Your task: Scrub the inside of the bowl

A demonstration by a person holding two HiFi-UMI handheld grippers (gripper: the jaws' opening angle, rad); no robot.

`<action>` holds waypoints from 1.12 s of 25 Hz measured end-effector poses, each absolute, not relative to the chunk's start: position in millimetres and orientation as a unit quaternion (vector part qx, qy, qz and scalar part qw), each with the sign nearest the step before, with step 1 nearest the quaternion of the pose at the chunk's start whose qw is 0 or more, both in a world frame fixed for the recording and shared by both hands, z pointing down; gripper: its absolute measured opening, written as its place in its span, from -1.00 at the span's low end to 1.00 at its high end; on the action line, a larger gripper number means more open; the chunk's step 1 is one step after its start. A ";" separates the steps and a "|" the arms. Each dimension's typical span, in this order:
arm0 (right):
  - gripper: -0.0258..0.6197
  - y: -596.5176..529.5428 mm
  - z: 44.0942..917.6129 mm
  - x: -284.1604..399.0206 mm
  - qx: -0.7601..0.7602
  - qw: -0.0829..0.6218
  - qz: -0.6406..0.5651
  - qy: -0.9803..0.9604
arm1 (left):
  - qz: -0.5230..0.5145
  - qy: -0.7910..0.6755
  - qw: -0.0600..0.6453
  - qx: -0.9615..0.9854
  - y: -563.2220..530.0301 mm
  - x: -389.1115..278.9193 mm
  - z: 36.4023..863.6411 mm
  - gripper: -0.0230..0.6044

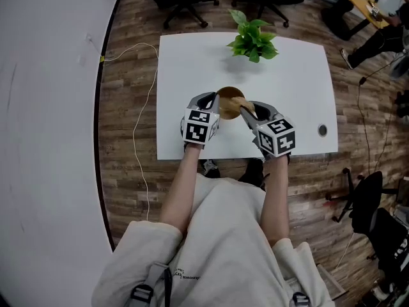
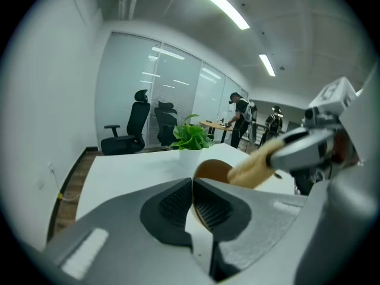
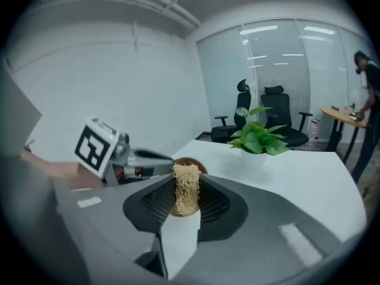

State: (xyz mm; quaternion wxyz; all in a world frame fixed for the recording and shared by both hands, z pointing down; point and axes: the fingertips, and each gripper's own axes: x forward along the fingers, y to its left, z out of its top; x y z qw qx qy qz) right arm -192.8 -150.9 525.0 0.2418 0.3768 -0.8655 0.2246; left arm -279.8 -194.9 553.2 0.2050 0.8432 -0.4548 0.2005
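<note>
"Both sets of jaws closed?"

"Yes. My left gripper (image 1: 213, 105) pinches the rim of the wooden bowl (image 1: 227, 100), which sits near the front edge of the white table (image 1: 192, 62). My right gripper (image 1: 246, 110) clamps a loofah scrubber (image 1: 241, 103), probably touching the inside of the bowl."

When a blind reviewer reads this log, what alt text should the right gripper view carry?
The right gripper, shut on a tan fibrous scrubber, points it at a brown bowl on a white table. The left gripper reaches the bowl from the frame's left; a potted plant stands beyond.
</note>
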 end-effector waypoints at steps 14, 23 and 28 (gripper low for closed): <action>-0.55 -171.3 497.0 -229.7 0.392 0.193 0.221 -0.872 | 0.360 -0.359 -0.208 0.835 -149.2 -239.3 534.6 -0.89; -0.55 -179.1 506.7 -227.6 0.399 0.225 0.218 -0.862 | 0.352 -0.362 -0.238 0.830 -147.5 -249.5 521.7 -0.88; -0.55 -181.5 512.8 -220.4 0.395 0.229 0.232 -0.859 | 0.335 -0.366 -0.242 0.834 -146.5 -258.2 517.3 -0.88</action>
